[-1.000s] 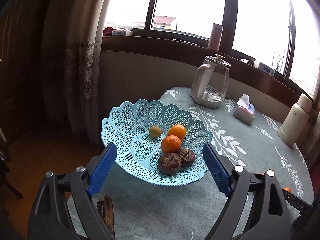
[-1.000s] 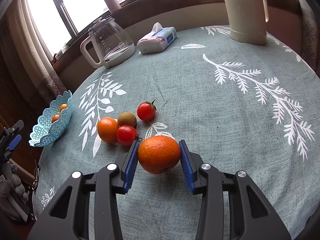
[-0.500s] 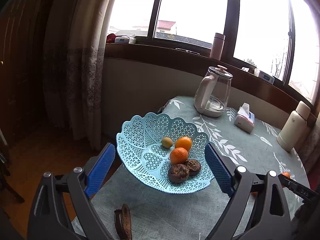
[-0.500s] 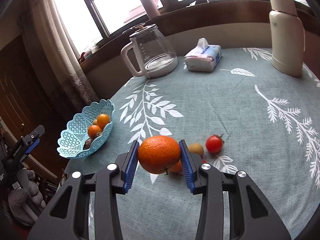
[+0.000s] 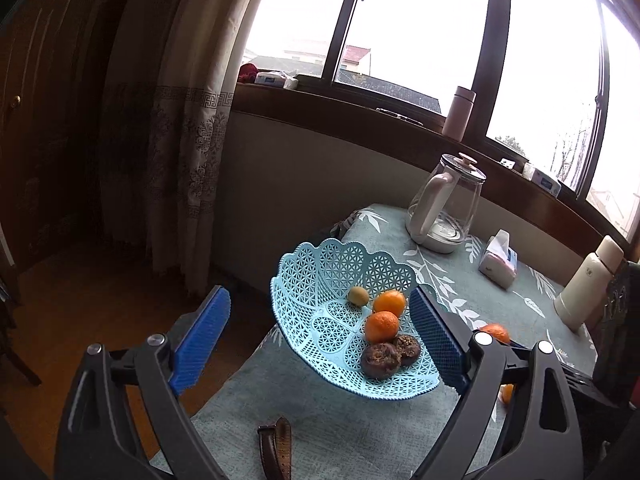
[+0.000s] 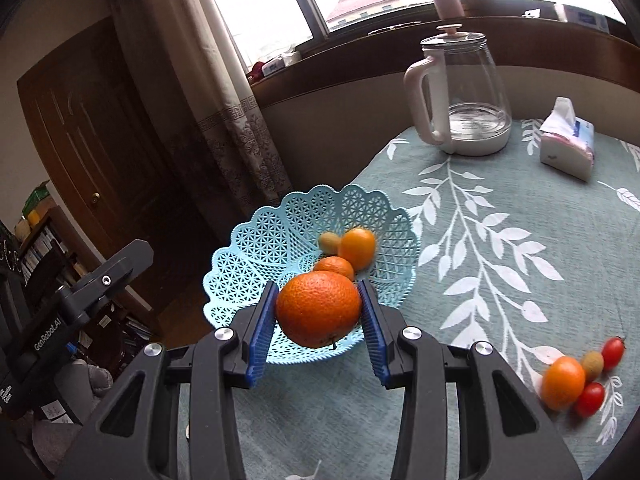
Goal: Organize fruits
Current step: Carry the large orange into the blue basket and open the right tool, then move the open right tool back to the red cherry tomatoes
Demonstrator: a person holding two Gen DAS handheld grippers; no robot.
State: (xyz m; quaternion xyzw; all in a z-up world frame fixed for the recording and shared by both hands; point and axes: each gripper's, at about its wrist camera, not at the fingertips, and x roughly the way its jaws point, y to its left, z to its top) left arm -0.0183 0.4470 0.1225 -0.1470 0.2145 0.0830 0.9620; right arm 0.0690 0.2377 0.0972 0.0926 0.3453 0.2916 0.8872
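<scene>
Currently left hand-held gripper (image 5: 318, 342) idles, jaws wide, empty, facing the pale blue lattice plastic basket (image 6: 256, 256) at the bench (image 6: 500, 280) edge. Right hand-held gripper (image 6: 318, 314) clamps the large round orange (image 6: 318, 309) over the near rim. Advise: carry further inward, lower, then release gently.

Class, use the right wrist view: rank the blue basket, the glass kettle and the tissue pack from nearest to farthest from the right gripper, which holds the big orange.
1. Blue basket: just beyond the right gripper and its big orange.
2. Glass kettle: far end of the table, near the window.
3. Tissue pack: far right; roughly level with the kettle, so second and third are close.
</scene>
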